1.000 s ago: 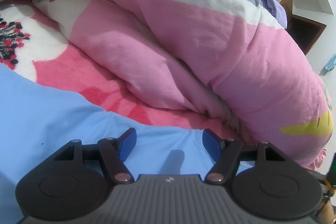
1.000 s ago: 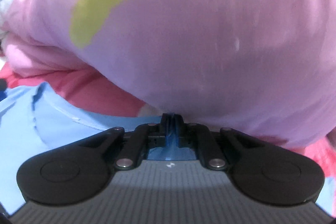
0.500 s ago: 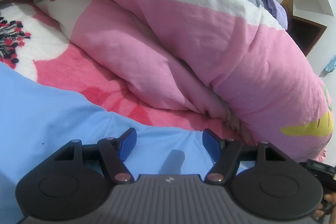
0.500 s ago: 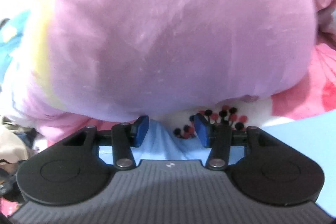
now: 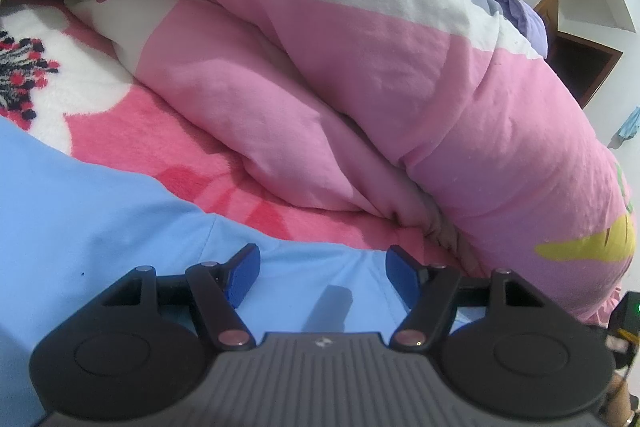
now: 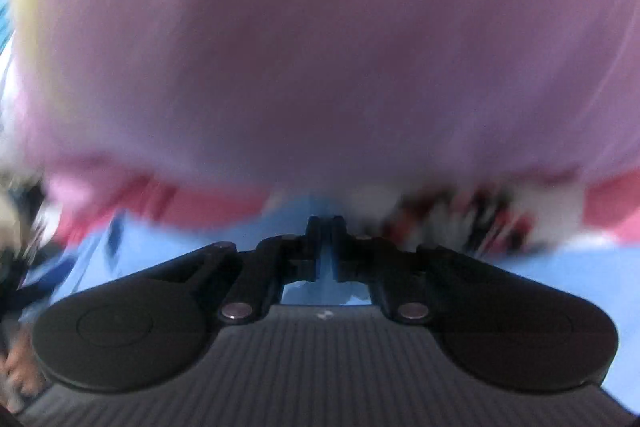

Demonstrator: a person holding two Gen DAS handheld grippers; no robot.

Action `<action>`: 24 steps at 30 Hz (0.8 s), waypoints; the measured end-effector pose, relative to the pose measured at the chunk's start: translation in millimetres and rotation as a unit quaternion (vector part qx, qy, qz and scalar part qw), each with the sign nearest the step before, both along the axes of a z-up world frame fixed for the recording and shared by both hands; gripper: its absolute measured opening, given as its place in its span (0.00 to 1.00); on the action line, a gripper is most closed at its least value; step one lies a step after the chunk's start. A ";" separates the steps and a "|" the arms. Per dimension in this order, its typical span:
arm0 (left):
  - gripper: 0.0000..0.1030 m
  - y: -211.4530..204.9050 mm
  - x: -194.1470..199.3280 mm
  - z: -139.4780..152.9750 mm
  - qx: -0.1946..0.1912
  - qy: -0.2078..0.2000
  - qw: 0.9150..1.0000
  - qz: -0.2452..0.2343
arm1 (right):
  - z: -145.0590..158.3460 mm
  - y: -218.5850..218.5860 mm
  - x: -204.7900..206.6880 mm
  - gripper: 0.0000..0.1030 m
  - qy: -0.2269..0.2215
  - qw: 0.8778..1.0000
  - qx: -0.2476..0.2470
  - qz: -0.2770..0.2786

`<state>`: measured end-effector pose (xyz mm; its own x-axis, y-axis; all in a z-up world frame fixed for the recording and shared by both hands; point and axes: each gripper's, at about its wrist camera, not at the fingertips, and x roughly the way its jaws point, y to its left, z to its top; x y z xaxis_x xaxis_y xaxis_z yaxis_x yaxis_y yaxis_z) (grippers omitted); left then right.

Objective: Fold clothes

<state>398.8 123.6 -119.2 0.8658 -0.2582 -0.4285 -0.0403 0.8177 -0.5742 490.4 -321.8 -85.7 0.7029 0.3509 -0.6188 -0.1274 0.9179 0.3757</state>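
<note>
Now, left hand-held gripper point(image 5: 322, 273) wide apart over blue garment point(image 5: 100, 227), right hand-held gripper point(image 6: 325, 227) pinching it.

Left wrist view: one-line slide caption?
Open left hand-held gripper poised over light blue garment spread on a pink floral blanket, with a bunched pink quilt behind.

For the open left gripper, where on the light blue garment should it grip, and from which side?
Probably the blue garment's far edge ahead of the left gripper, near the seam. Come in low and forward from the near side: the cloth lies flat on the red floral blanket, so only that border offers a liftable edge.
</note>
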 end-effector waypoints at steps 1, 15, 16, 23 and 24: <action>0.69 0.4 -0.2 0.0 -0.002 0.000 1.000 0.001 | 2.0 -4.6 -2.6 0.06 -0.002 1.000 0.006 -0.013; 0.69 10.4 -2.4 -0.2 -0.030 -0.003 0.999 0.011 | -4.2 136.0 -25.9 0.02 0.038 0.981 -0.048 0.183; 0.69 11.5 -2.5 -0.5 -0.033 -0.004 0.999 0.011 | -6.2 129.6 -16.0 0.00 0.035 0.984 -0.042 0.169; 0.69 13.7 -1.9 -0.5 -0.042 -0.004 0.999 0.014 | 21.9 125.1 -31.5 0.05 -0.012 0.992 -0.026 0.127; 0.69 14.0 -1.9 -0.5 -0.043 -0.004 0.999 0.015 | 23.7 132.6 -39.7 0.05 -0.007 0.989 -0.018 0.148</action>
